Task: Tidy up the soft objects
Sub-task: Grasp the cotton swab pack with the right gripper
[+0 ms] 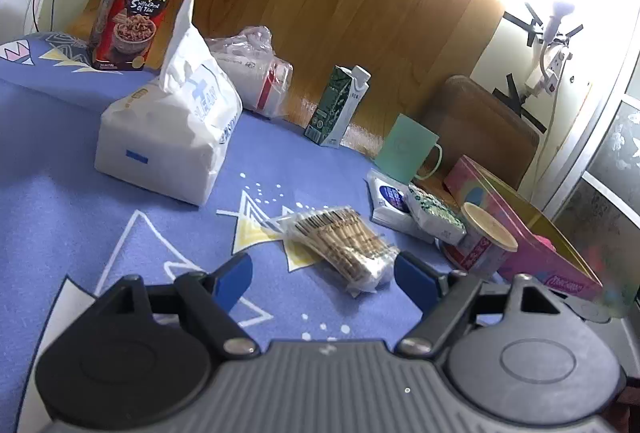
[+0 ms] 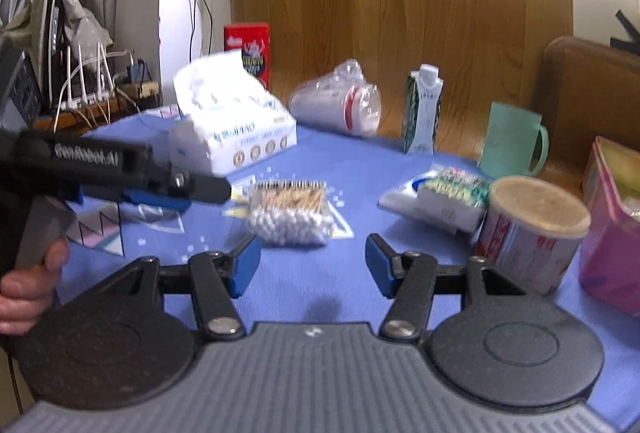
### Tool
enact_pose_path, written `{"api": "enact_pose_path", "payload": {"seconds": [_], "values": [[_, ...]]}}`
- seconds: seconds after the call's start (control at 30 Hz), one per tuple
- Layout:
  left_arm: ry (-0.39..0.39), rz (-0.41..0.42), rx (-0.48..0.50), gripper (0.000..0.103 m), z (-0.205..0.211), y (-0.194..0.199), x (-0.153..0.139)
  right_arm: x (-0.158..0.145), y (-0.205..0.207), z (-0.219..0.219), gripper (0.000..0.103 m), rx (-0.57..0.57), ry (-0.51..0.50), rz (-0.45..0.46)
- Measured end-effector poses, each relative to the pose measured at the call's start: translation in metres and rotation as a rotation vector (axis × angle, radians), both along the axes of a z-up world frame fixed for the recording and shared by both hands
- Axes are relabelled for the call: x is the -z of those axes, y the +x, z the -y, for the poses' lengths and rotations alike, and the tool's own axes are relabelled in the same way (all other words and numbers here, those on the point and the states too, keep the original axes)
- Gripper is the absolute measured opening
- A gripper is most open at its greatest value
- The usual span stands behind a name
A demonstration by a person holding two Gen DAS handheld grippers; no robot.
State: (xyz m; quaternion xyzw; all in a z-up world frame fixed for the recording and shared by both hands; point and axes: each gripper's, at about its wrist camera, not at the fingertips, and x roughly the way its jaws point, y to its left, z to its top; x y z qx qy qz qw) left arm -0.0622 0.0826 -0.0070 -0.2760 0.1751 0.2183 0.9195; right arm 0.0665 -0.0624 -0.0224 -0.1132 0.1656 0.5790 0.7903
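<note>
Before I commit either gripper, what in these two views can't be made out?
- Pink box contents: left wrist view, its wall and glare hide them; right wrist view, cut by the edge.
- Tissue pack lettering: right wrist view, blurred.
- Left gripper fingertips: right wrist view, blurred, side-on.

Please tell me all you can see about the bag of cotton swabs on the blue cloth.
The bag of cotton swabs is a clear, crinkled plastic pouch packed with wooden-looking sticks with white tips. It lies flat on the patterned blue cloth, apart from the other packs. The open left gripper is beside it; whether a finger touches it is unclear.
</note>
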Motion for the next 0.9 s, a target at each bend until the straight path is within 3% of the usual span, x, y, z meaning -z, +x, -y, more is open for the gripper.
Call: {"api": "enact_pose_path", "payload": {"seconds": [0.37,0.9], "values": [[0.010,-0.004,0.001,0.081,0.002,0.002,0.001,0.003,0.023,0.008,0.061,0.012,0.013,-0.134],[0.028,0.009,0.010,0.081,0.002,0.002,-0.002,0.003,0.022,0.006,0.063,0.002,0.005,-0.126]]}}
